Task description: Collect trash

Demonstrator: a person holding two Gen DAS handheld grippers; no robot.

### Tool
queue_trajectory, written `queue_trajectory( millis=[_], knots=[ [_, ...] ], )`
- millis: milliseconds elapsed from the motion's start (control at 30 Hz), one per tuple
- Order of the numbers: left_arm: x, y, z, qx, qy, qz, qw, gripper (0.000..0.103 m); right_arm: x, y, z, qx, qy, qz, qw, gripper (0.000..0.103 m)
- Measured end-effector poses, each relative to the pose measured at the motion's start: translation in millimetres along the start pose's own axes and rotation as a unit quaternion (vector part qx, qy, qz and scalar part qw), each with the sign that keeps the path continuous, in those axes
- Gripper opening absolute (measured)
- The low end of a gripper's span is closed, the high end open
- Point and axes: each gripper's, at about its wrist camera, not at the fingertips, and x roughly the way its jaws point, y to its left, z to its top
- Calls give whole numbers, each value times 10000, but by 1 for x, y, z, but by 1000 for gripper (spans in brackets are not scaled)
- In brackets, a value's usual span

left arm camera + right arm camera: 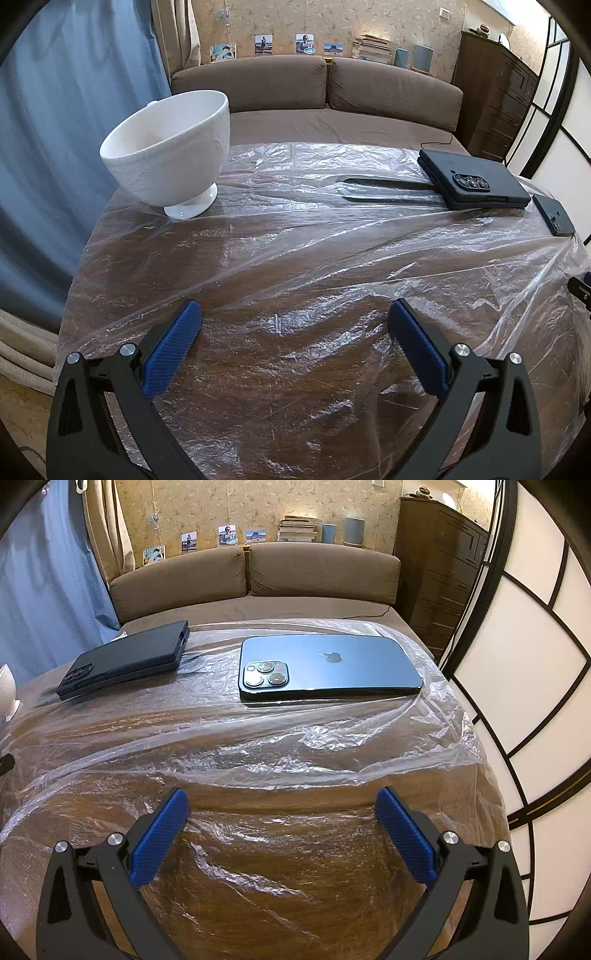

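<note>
A crinkled clear plastic sheet [303, 258] covers the round wooden table; it also shows in the right wrist view [280, 746]. My left gripper [295, 314] is open and empty, low over the sheet near the table's front. My right gripper [282, 801] is open and empty, over the sheet's near fold. A white footed bowl [170, 155] stands on the sheet at the far left. No other loose trash shows.
A black folding phone [476, 184] [125, 661] lies on the sheet at the back. A blue iPhone [328, 668] [554, 218] lies face down to its right. A brown sofa [314, 96] sits behind the table, a blue curtain [55, 147] at left, a paper screen [535, 664] at right.
</note>
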Motion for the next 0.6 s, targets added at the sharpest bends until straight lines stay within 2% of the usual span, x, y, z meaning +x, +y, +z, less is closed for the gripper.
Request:
queue_trajectory(
  millis=[600],
  knots=[
    [0,0,0,0,-1,0,10000,102,0,-1,0,-1,1,1,10000,99]
  ],
)
